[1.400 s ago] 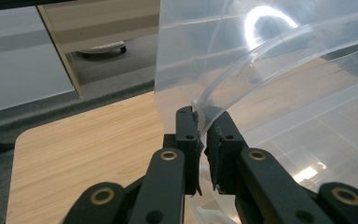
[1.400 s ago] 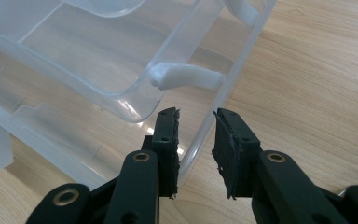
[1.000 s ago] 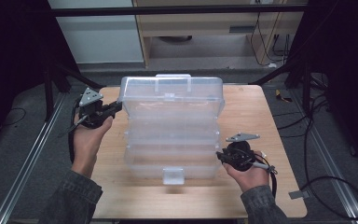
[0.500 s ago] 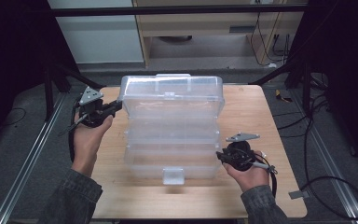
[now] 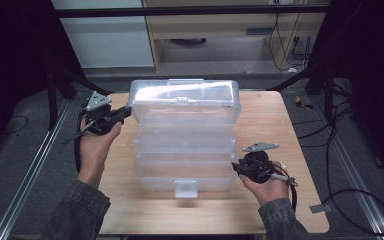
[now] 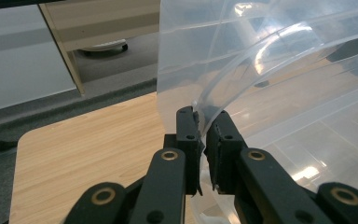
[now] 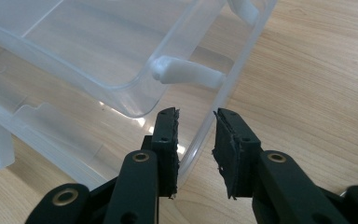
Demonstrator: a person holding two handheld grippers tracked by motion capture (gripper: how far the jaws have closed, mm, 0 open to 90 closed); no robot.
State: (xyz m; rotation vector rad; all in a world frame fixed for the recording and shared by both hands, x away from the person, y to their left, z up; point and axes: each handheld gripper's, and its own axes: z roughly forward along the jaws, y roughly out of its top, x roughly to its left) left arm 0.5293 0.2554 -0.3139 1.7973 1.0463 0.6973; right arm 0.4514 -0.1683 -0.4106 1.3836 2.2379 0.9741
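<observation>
L hand-held gripper (image 6: 204,135) clenched on clear box (image 5: 185,135) lid edge, R hand-held gripper (image 7: 195,140) loose astride base wall w/o pinching — I reckon thin lid slips, slams onto tabletop (image 5: 275,125).

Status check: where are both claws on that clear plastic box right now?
Left claw shut on lid edge. Right claw straddles box wall, not clamped. Nothing in the way.

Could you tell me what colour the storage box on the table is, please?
The storage box is clear, colourless plastic; the high view shows it best.
</observation>
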